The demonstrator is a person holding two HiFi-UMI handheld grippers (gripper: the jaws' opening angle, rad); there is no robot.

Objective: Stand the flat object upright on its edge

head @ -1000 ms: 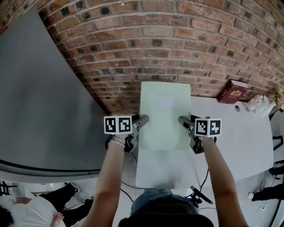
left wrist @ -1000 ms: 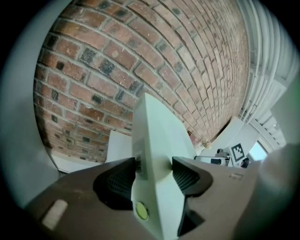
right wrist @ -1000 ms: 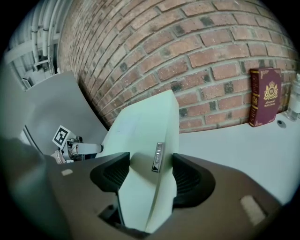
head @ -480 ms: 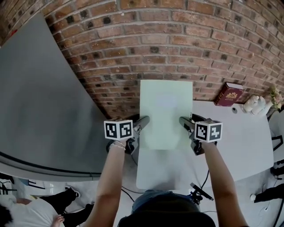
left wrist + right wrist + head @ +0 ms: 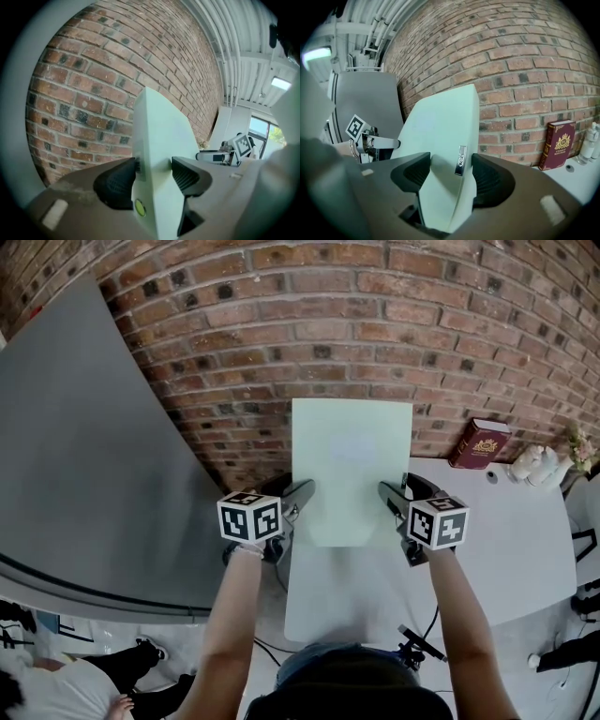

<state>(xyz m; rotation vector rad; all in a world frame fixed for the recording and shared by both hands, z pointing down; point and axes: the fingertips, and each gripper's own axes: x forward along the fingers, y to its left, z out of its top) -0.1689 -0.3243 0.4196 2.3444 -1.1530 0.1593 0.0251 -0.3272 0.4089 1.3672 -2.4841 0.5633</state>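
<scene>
Brick wall (image 5: 328, 296) behind, grey table (image 5: 506, 531) below. Between them, held up over the table's left part and tilted toward upright: board (image 5: 352, 465), pale green, lower edge seemingly off the top. Clamped at its left edge in left gripper (image 5: 302, 491), at its right edge in right gripper (image 5: 392, 493), with jaws just pressed a little closer on it. Looks stiff, smooth, rather thick, probably not heavy; may slip in the pads. Better to grip mid-height on both side edges and set the bottom edge down gently
</scene>
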